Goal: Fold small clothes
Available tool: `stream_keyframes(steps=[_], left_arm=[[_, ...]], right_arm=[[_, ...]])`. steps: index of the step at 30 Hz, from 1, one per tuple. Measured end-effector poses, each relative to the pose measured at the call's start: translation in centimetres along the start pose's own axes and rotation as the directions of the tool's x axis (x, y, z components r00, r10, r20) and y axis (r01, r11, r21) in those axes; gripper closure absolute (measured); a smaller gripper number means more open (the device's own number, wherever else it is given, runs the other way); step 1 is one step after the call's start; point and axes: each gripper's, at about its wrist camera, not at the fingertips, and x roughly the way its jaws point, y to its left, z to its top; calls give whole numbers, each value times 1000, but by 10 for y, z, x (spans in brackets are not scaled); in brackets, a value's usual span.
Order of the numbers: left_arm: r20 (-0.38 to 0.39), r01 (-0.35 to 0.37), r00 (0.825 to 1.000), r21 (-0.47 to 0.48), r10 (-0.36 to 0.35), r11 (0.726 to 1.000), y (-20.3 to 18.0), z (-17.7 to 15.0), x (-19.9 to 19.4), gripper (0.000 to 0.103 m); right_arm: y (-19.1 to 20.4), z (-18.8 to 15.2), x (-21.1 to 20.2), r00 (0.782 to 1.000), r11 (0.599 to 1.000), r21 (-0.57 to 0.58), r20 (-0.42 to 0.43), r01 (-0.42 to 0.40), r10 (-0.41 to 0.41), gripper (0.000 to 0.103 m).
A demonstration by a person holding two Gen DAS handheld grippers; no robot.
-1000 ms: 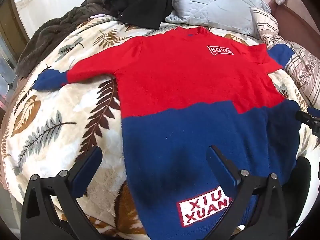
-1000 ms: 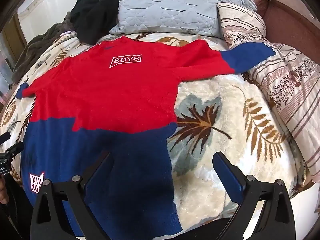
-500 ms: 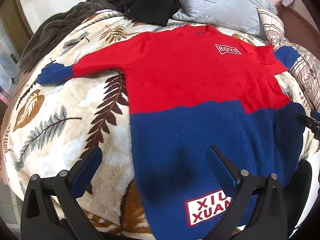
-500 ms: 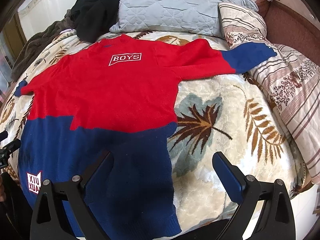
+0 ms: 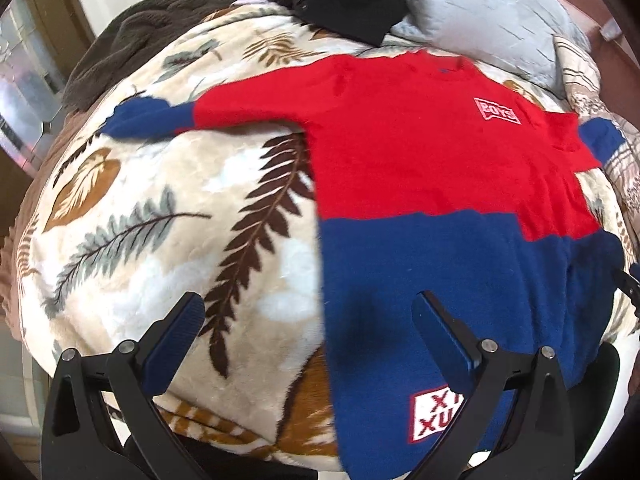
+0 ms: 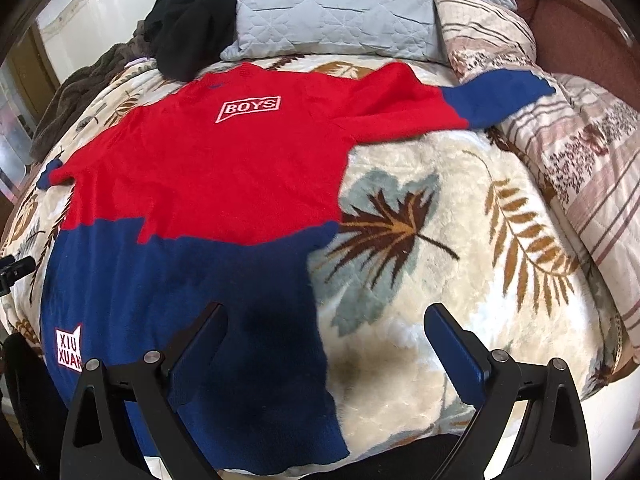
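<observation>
A small red and blue sweater [image 5: 432,184] [image 6: 192,184] lies flat, front up, on a leaf-print blanket [image 5: 168,208] [image 6: 420,248], both sleeves spread out. It bears a white "BOYS" patch on the chest and a "XIU XUAN" patch near the hem. My left gripper [image 5: 308,316] hovers open over the sweater's left side edge near the hem, holding nothing. Over the sweater's right side edge near the hem my right gripper [image 6: 326,324] is also open and empty. The blue left cuff [image 5: 140,120] and blue right cuff [image 6: 500,96] lie out on the bed.
A grey quilted pillow [image 6: 340,4] and black clothing [image 6: 188,24] lie past the collar. A brown fuzzy blanket [image 5: 160,28] is heaped at the far left. A striped floral quilt [image 6: 568,136] borders the right, partly under the right cuff. The bed's front edge is just below both grippers.
My left gripper has shifted left, from over the blue body to its left edge. The right gripper has crept slightly forward. Both stay open; the sweater has not moved.
</observation>
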Motion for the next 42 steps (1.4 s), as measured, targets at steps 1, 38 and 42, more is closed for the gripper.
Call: stream_keyframes(steps=[1,38,42], left_arm=[[-10,2,1000,-4,-2,1000,1,-1,1,0],[-93,239,968,50,-234,970,-3,-19,-31,69],[-9,195,981,61,-195,979,-16,6,-20,47]], right_arm=[[-2,-1,0,1000,1000,6,-2,-4,4,5],[-46,-7,-21,963,950,161,19,-268,268,68],[-26,16,-10,959,956,94,91,-277,269,66]])
